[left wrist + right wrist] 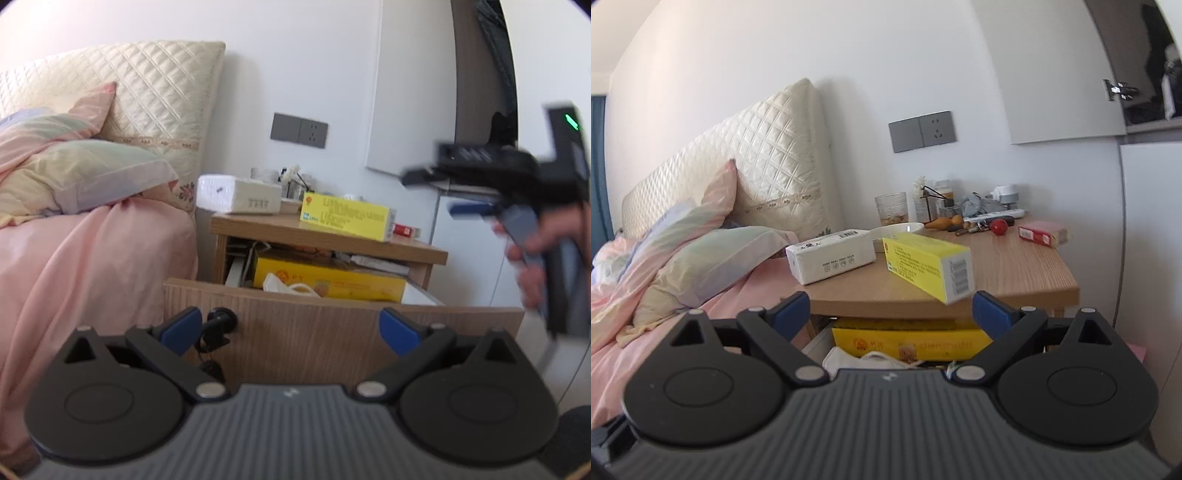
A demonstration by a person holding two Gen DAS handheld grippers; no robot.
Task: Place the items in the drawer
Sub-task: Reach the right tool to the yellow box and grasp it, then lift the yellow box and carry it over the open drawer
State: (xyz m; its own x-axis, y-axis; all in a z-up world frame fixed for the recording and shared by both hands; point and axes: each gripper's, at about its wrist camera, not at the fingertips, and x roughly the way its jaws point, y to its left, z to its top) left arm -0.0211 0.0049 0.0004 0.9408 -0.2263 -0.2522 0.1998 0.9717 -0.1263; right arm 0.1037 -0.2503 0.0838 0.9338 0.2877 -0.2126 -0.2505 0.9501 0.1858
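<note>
The wooden nightstand drawer [332, 332] is pulled open; inside lie a yellow-orange box [332, 280] and a white mask [291, 286]. On the nightstand top [1015, 269] lie a bright yellow box [925, 264], a white tissue pack [831, 256] and a red box [1041, 232]. My left gripper [290, 328] is open and empty, close to the drawer front by its black knob [221, 317]. My right gripper [890, 314] is open and empty, above the open drawer and in front of the yellow box; it also shows at the right in the left wrist view [469, 210].
A bed with pink sheets [92, 258] and pillows [713, 266] lies left of the nightstand. At the back of the top stand a glass [891, 208], a white dish [895, 230], bottles, a red ball [999, 226] and small clutter. A grey wall socket [923, 131] is above.
</note>
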